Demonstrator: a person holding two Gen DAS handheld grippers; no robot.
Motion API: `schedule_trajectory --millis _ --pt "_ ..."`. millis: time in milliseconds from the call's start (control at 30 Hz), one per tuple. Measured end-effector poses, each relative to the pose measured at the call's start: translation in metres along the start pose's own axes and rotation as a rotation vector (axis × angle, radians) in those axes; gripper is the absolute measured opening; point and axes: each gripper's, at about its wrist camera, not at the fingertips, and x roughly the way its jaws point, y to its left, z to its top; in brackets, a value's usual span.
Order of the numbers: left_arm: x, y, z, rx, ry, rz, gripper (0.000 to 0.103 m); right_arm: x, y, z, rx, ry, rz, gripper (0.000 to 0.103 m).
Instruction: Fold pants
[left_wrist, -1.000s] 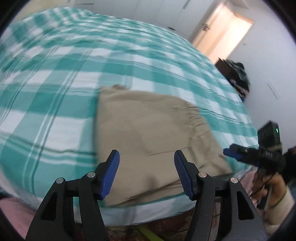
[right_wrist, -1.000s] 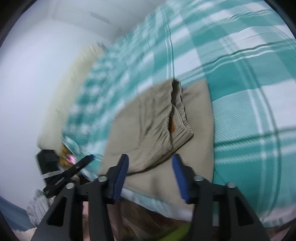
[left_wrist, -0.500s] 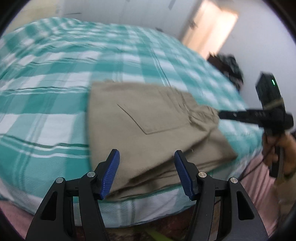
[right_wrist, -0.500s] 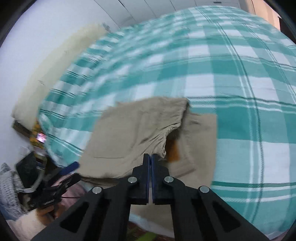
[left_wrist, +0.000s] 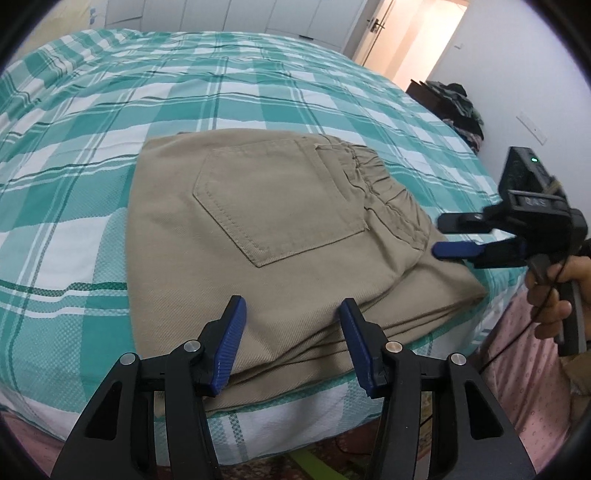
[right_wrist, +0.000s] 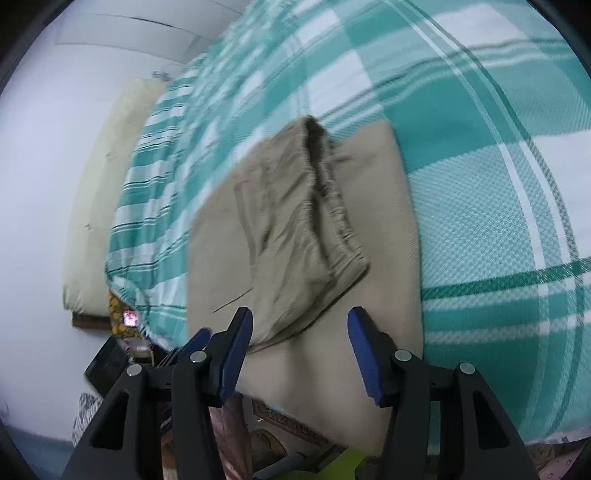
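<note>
Khaki twill is what you have in front of you: the pants (left_wrist: 280, 236) lie folded into a stacked rectangle on the teal-and-white checked bedspread (left_wrist: 110, 110), right at the near edge of the bed. In your left wrist view the long axis of the bundle runs from about 10 o'clock to 4 o'clock, with the gathered elastic waistband (left_wrist: 384, 195) pointing toward 2 o'clock and a stitched back pocket (left_wrist: 273, 206) facing up. Several folded layers show along the near edge. In your right wrist view, which is blurred, the waistband runs from 12 o'clock down toward 5 o'clock, and a lower layer of the pants (right_wrist: 373, 221) spreads out beyond it at 3 o'clock.

Your left gripper (left_wrist: 291, 336) has its jaws wide apart and holds nothing; its blue pads hang over the near edge of the bundle, and contact with the cloth cannot be judged. Your right gripper (right_wrist: 301, 343) is also spread wide and empty, poised at the near end of the pants. From the left wrist view that right gripper (left_wrist: 447, 236) sits at 3 o'clock, just beside the waistband end, with your hand (left_wrist: 557, 284) around its handle.
</note>
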Motion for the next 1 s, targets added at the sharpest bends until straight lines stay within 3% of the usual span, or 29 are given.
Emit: schedule_trajectory --millis 200,400,600,667,700,767,900,1000 --pt "0.001 -0.004 0.0 0.014 0.004 0.021 0.054 0.022 -0.004 0.011 0.01 -0.02 -0.019 0.054" --pt "0.001 -0.006 0.0 0.02 0.007 0.027 0.054 0.024 -0.018 0.014 0.044 -0.087 0.088 0.057" --pt "0.002 -0.006 -0.001 0.023 0.006 0.026 0.054 0.021 -0.007 0.016 -0.052 -0.104 0.117 0.055" --pt "0.002 -0.005 -0.001 0.02 0.005 0.022 0.054 0.028 -0.003 0.02 -0.068 -0.093 0.076 0.055" --pt "0.002 -0.004 -0.001 0.018 0.006 0.019 0.054 0.033 0.0 0.022 -0.086 -0.078 0.048 0.053" --pt "-0.001 -0.001 0.001 -0.001 0.007 0.0 0.054 0.035 0.009 0.023 -0.14 -0.062 -0.003 0.027" --pt "-0.031 0.011 0.01 -0.087 -0.013 -0.068 0.053 0.006 0.031 0.015 -0.165 -0.092 0.045 0.023" --pt "-0.055 0.011 0.013 -0.073 -0.036 -0.076 0.053 -0.026 0.038 0.0 -0.162 -0.134 0.073 0.023"
